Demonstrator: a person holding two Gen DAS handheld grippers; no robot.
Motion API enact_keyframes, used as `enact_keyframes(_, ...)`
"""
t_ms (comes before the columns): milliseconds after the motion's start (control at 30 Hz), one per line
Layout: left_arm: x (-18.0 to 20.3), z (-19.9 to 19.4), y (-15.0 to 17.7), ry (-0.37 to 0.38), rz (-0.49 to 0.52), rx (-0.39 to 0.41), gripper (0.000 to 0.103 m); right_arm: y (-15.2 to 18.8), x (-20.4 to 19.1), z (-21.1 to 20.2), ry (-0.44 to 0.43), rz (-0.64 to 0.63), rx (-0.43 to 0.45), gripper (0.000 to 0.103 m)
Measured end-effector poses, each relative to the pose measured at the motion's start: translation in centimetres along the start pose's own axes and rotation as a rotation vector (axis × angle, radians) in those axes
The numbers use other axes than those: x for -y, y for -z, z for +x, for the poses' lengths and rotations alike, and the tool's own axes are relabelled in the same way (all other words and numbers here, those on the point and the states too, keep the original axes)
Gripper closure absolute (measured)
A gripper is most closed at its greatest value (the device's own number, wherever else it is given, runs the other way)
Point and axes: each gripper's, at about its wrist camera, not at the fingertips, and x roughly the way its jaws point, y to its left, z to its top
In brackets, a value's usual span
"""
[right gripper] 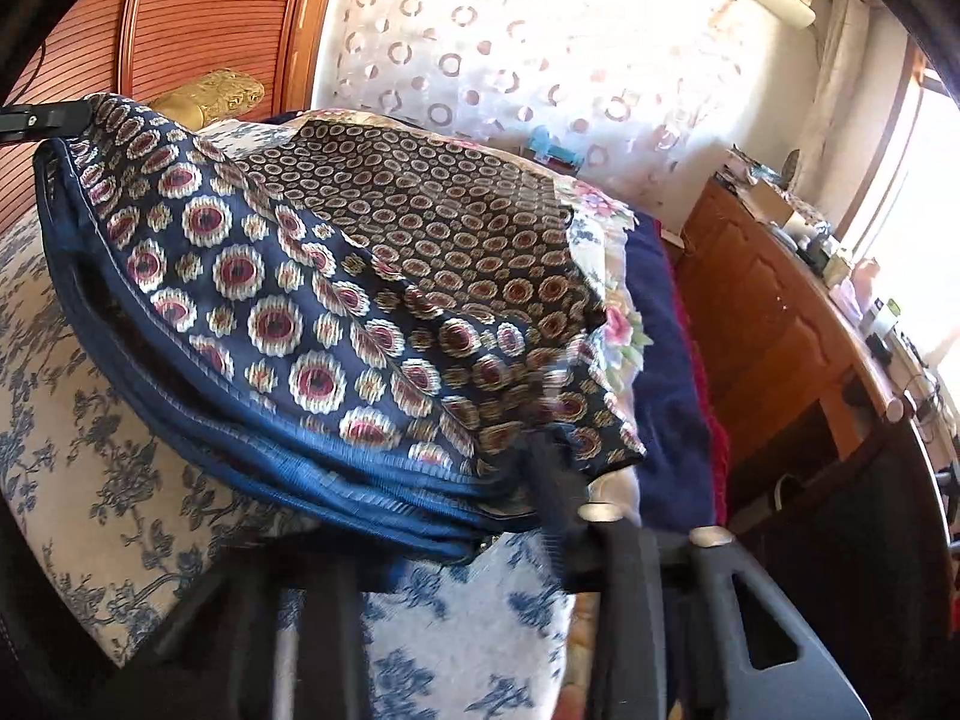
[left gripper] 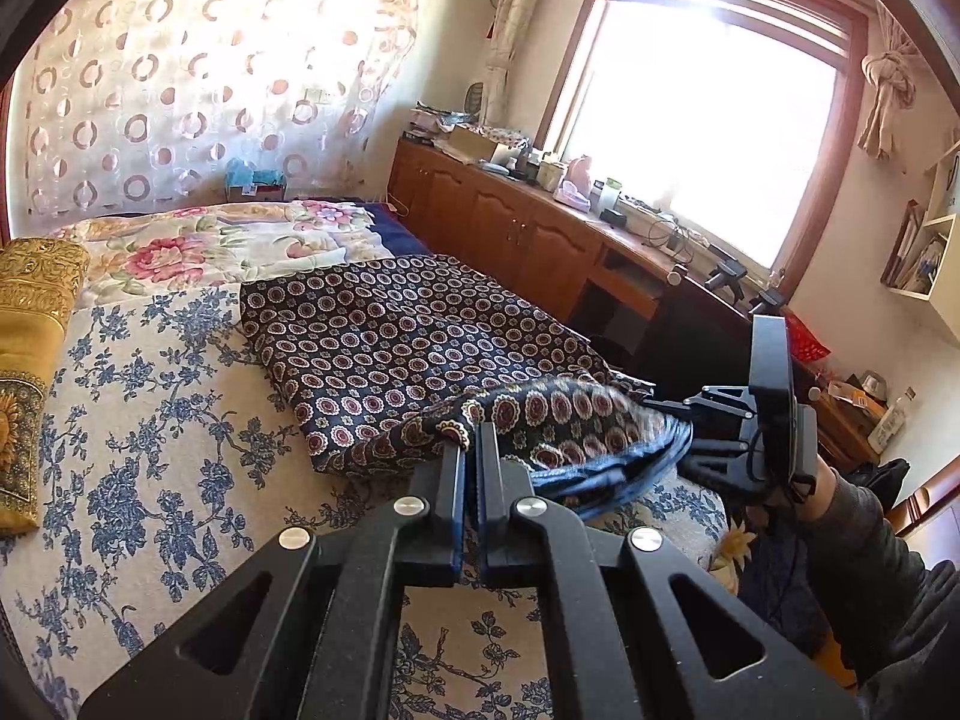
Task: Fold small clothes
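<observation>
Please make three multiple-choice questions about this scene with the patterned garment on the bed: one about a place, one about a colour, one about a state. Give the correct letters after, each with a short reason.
1. Where does most of the patterned garment lie?
A. on the wooden cabinet
B. on the bed sheet with blue flowers
C. on the floor

2. What colour is the garment's waistband?
A. blue
B. yellow
C. white

3. How is the left gripper?
A. wide open above the garment
B. shut on the garment's edge
C. holding a pillow

Answers:
1. B: in the left wrist view the garment is spread on the bed sheet with its blue flower print.
2. A: the right wrist view shows a ribbed blue band along the lifted edge.
3. B: its fingers stand nearly together with the fabric pinched between them.
</observation>
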Motion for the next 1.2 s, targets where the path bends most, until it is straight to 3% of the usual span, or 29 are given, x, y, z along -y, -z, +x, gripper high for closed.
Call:
enact_keyframes(67,-0.2,-0.1,-0.1,-0.01,-0.002,0.003,0.099,-0.5,-0.2,-0.3,-0.009,-0.003,0.027,0.095)
enact_keyframes(300,-2.5,0.5,-2.0,-0.044,-0.032,0.009,0.099,-5.1,-0.6,-1.9,0.035,-0.022,0.153,0.097)
enact_keyframes(500,-5.1,1.8,-3.8,-0.069,-0.062,0.011,0.099,-8.8,-0.9,-0.6,0.054,-0.039,0.218,0.097)
enact_keyframes(933,-8.3,5.7,-7.5,-0.13,-0.056,-0.019,0.099,-12.2,2.3,7.3,0.01,-0.019,0.242,0.097)
enact_keyframes(1200,-11.1,8.9,-9.9,-0.158,-0.073,-0.042,0.099,-14.1,4.1,9.7,-0.017,-0.025,0.215,0.097)
